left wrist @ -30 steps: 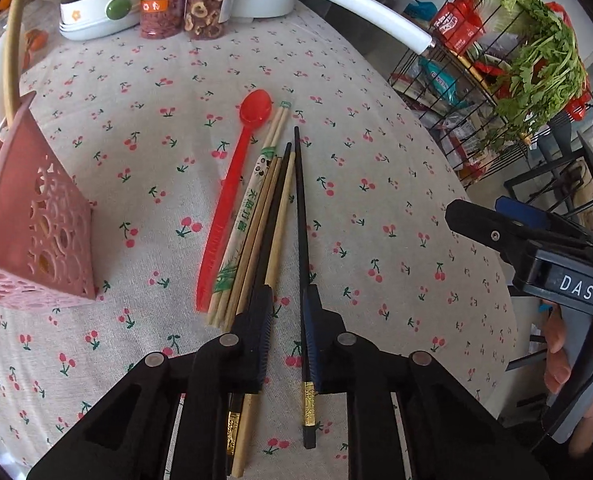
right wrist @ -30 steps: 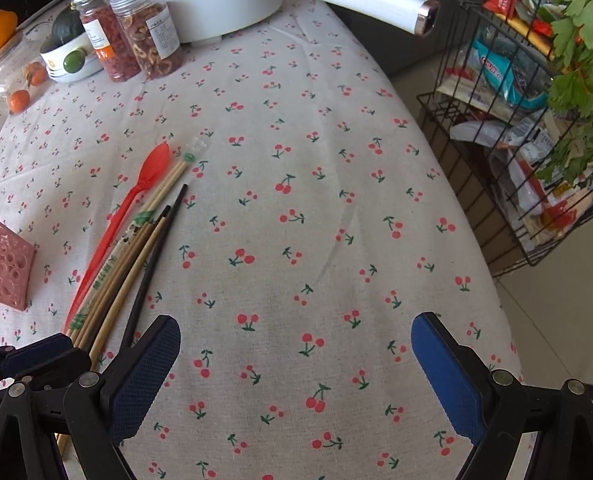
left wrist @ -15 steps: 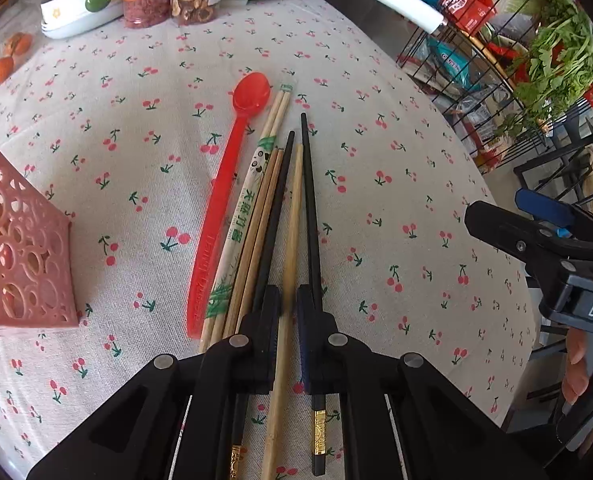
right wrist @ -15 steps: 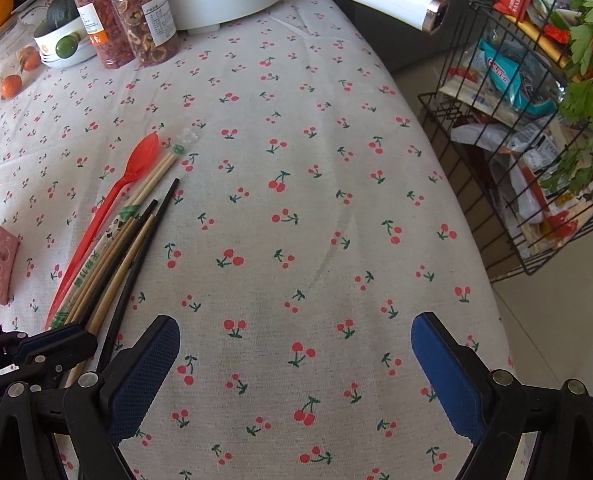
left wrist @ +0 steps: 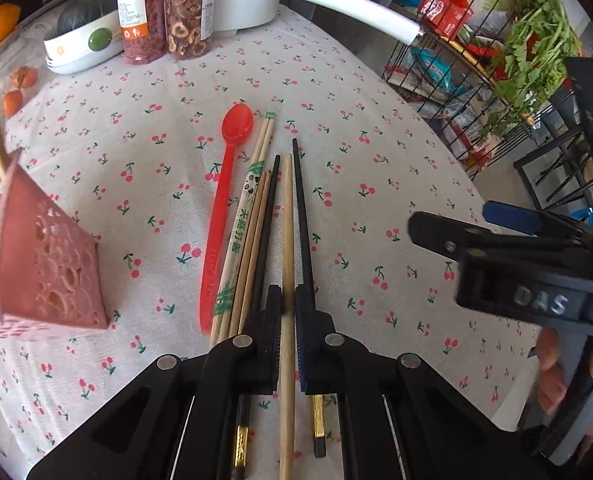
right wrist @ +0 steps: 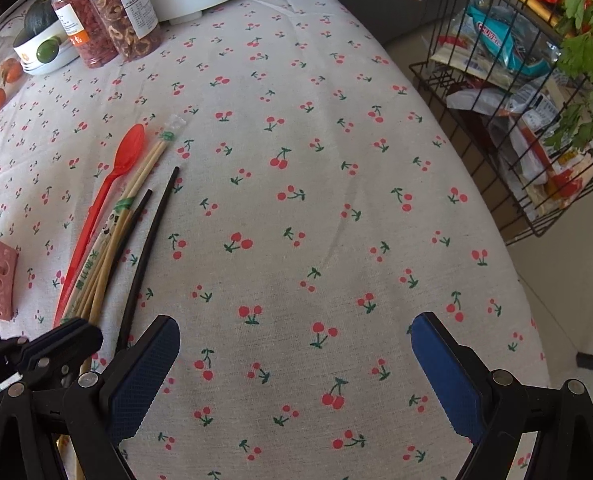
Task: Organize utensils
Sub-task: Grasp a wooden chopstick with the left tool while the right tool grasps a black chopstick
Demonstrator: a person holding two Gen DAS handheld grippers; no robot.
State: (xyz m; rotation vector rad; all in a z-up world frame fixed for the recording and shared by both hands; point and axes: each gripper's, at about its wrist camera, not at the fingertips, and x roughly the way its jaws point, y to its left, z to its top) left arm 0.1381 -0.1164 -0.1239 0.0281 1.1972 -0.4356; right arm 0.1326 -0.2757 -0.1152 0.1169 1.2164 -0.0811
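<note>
My left gripper [left wrist: 287, 300] is shut on a plain wooden chopstick [left wrist: 286, 232], which points away from me over the cherry-print tablecloth [left wrist: 376, 184]. Beside it lie two black chopsticks [left wrist: 302, 216], a wrapped bamboo pair [left wrist: 244, 224] and a red plastic spoon [left wrist: 224, 200]. A pink perforated utensil holder [left wrist: 44, 268] stands at the left. My right gripper [right wrist: 296, 360] is open and empty over bare cloth, right of the utensils [right wrist: 136, 232]; it also shows in the left wrist view [left wrist: 528, 248].
Two jars of dried food [left wrist: 164, 28], a white bowl with a squash [left wrist: 80, 40] and a white pot with a long handle [left wrist: 348, 12] stand at the back. A wire rack with greens and packets [left wrist: 496, 60] is beyond the table's right edge.
My left gripper's jaws have closed from slightly apart onto the wooden chopstick, which now sits lifted between the two black ones. My right gripper stayed open and drifted slightly forward.
</note>
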